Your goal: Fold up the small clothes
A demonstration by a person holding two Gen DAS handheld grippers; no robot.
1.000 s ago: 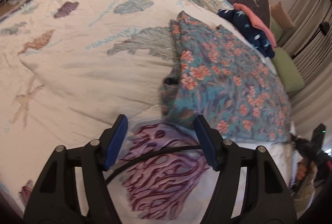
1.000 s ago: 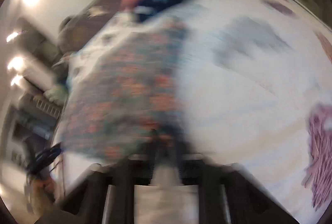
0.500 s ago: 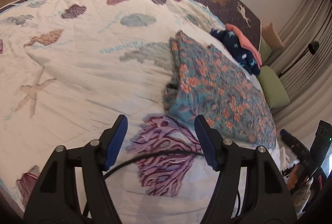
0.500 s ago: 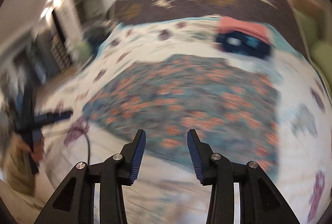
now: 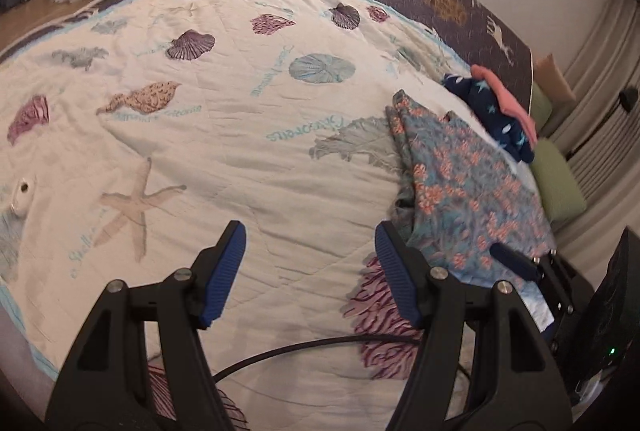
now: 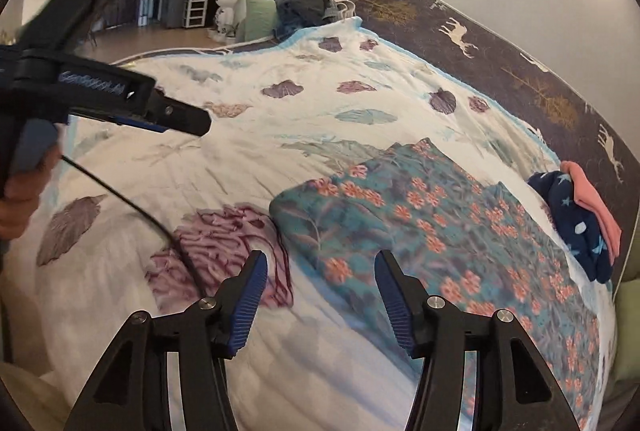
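- Left gripper (image 5: pixel 308 273) wide, empty, over the quilt (image 5: pixel 240 159).
- Right gripper (image 6: pixel 318 295) opening, empty; pinch the floral cloth's (image 6: pixel 440 215) near edge, through every layer.

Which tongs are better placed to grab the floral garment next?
Right, probably. The right tongs face the floral garment's near edge, jaws opening with nothing between them. The left tongs point at bare quilt, with the garment off to their side.
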